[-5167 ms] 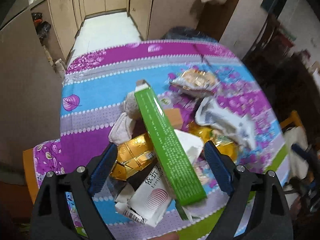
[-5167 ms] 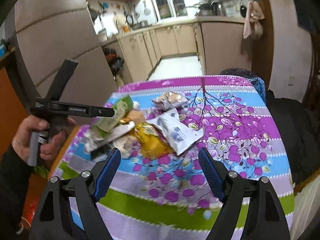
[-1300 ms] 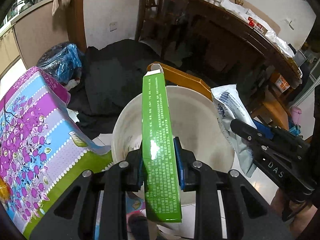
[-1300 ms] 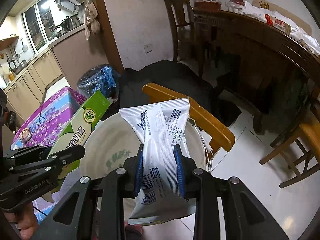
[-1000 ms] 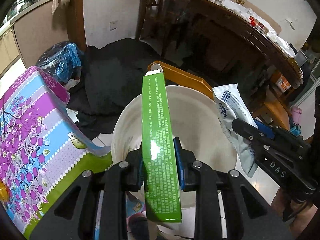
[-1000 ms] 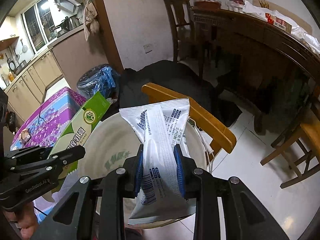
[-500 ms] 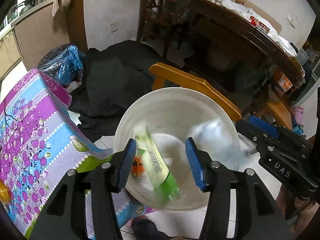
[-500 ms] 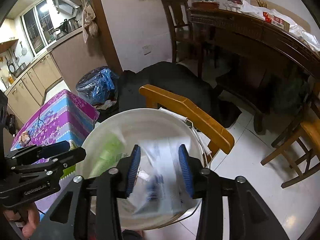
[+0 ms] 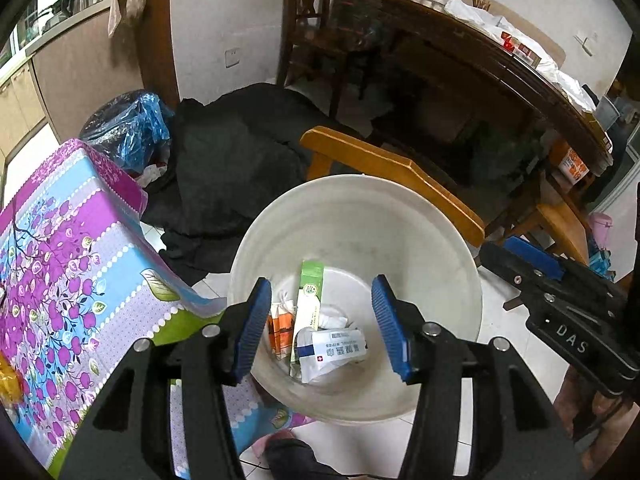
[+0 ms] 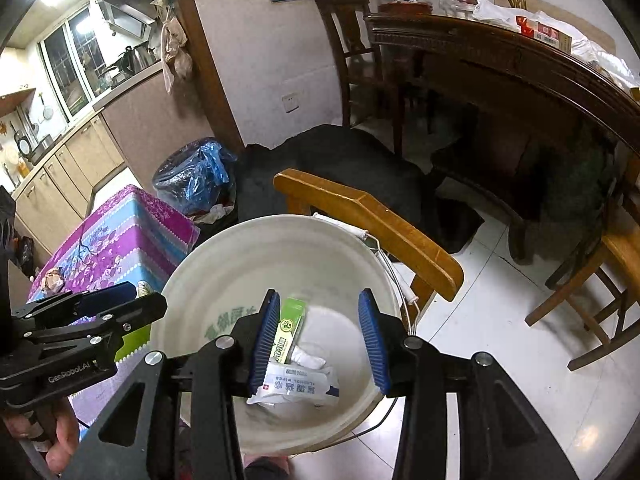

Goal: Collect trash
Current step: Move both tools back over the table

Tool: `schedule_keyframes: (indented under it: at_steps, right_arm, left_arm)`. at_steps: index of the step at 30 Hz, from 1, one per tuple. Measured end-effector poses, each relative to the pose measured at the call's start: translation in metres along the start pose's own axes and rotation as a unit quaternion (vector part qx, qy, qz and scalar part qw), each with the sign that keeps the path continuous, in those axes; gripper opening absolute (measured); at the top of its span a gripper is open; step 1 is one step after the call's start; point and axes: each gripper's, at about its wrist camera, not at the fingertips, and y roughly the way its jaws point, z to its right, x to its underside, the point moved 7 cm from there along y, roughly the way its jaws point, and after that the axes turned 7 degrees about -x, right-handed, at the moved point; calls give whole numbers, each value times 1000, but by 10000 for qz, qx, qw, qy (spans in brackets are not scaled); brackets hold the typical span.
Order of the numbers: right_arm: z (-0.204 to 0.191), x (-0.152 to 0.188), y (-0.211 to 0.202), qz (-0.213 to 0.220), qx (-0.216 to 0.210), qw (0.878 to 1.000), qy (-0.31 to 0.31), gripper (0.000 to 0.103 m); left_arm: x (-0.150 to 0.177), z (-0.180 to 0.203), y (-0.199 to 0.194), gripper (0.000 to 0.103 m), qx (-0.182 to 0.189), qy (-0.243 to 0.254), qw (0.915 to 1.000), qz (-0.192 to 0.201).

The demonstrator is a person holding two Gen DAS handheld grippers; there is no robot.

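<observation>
White plastic, the bucket (image 9: pixel 432 240) stands on the tiled floor between the floral tablecloth (image 9: pixel 72 264) and a wooden chair (image 9: pixel 384 168). At its bottom lie the green box (image 9: pixel 311 292), leaning lengthwise, and the white wipes packet (image 9: pixel 334 348) across its lower end; beside them sits what looks like an orange wrapper (image 9: pixel 278 330). Above the rim, the left gripper (image 9: pixel 322 326) and right gripper (image 10: pixel 320 338) both have their jaws spread, nothing between the blue pads.
</observation>
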Motion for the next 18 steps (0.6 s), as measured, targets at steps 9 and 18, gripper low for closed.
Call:
schedule_keyframes:
  at_steps: [9, 18]
  right_arm:
    - [-2, 0, -2, 22, 2, 10000, -32, 42]
    - [-101, 24, -94, 1798, -517, 9743, -1251, 74]
  left_arm:
    - [1, -4, -4, 50, -21, -16, 10000, 35]
    - [40, -95, -68, 50, -633, 190, 9941, 855]
